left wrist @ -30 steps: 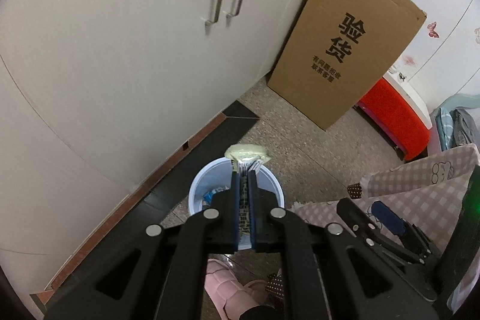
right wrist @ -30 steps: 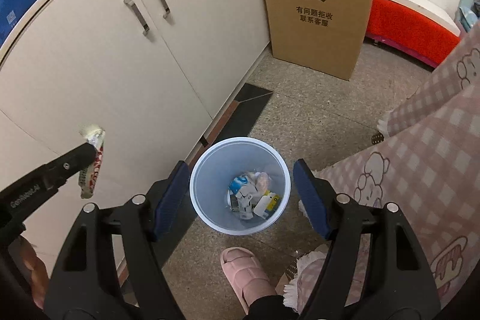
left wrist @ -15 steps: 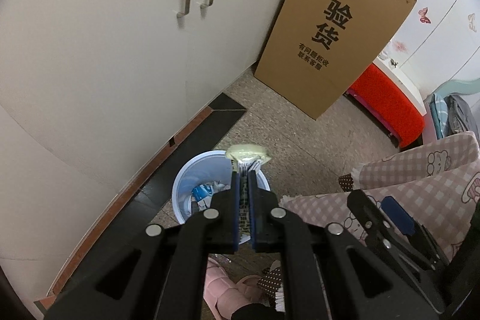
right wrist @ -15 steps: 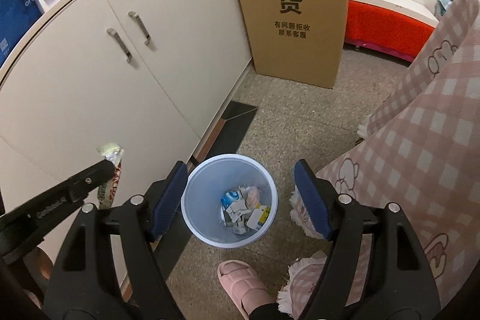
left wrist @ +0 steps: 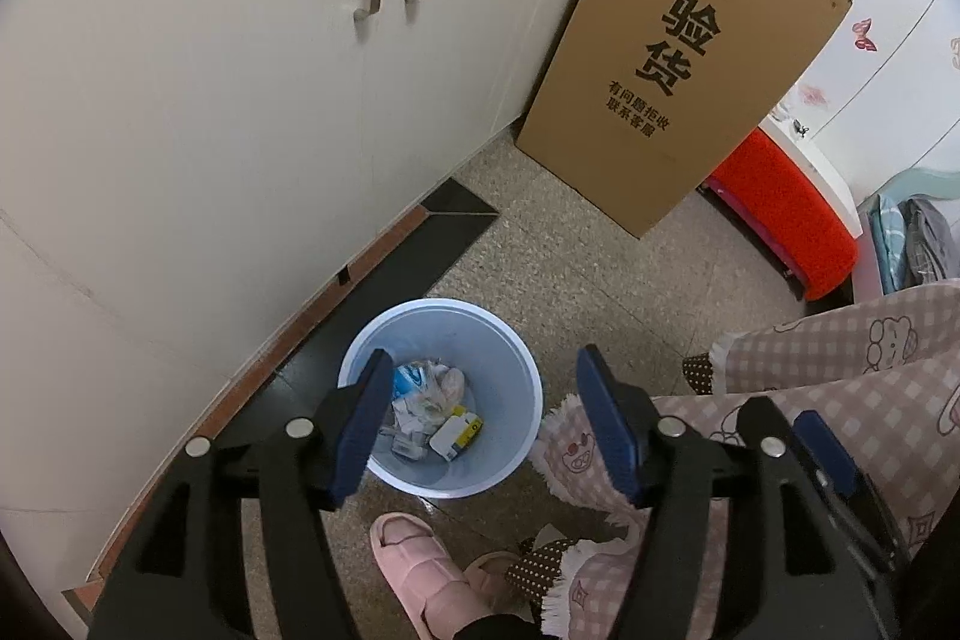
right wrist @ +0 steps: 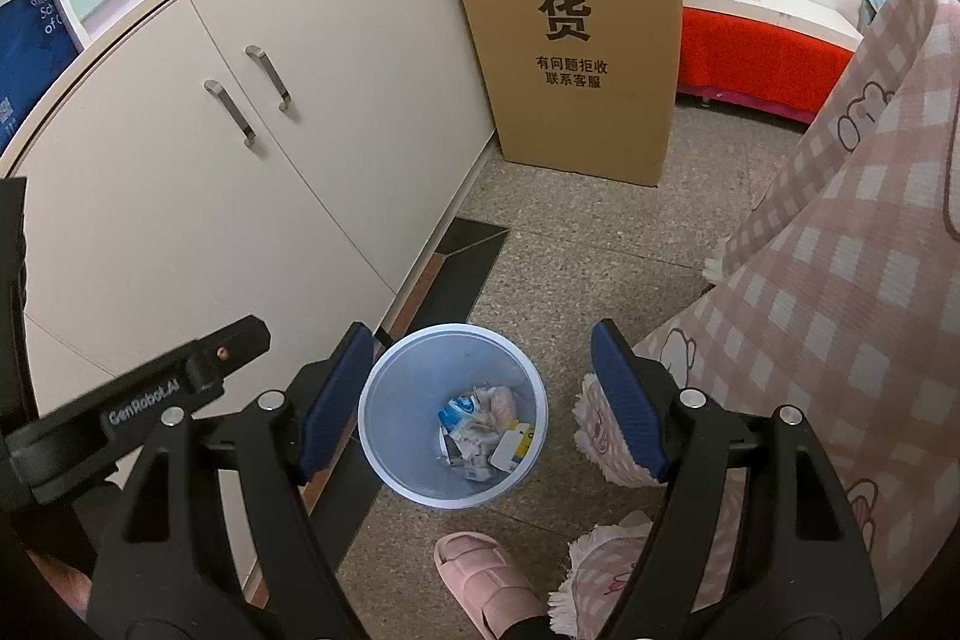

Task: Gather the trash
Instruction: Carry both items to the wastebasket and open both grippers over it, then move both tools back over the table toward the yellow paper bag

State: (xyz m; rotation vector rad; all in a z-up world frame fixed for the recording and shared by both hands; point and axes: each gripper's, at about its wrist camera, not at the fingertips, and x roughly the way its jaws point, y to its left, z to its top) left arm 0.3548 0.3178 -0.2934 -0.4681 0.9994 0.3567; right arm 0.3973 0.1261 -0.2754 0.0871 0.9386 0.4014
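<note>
A pale blue bin [left wrist: 510, 400] stands on the floor by the cabinet, holding crumpled packets and a small white and yellow box [left wrist: 456, 433]. My left gripper [left wrist: 485, 357] hangs above the bin. Its jaws are opening, with nothing between the blue pads [left wrist: 360, 430]. In the right wrist view the same bin [right wrist: 408, 400] lies below my right gripper [right wrist: 482, 330], which is open and holds nothing. One black finger of the left gripper [right wrist: 198, 370] reaches in from the left there. I cannot pick out the wrapper it held earlier among the trash [right wrist: 480, 430].
A cream cabinet [left wrist: 240, 100] with two metal handles runs along the left. A tall cardboard box [left wrist: 678, 70] leans at its far end, and a red bench [left wrist: 780, 220] sits beyond it. A pink checked cloth [right wrist: 840, 310] hangs at the right. A foot in a pink slipper [left wrist: 420, 574] stands just near the bin.
The left jaws were shut on a pale wrapper; now they stand apart and the wrapper is gone from between them. The bin sits more squarely under the left gripper.
</note>
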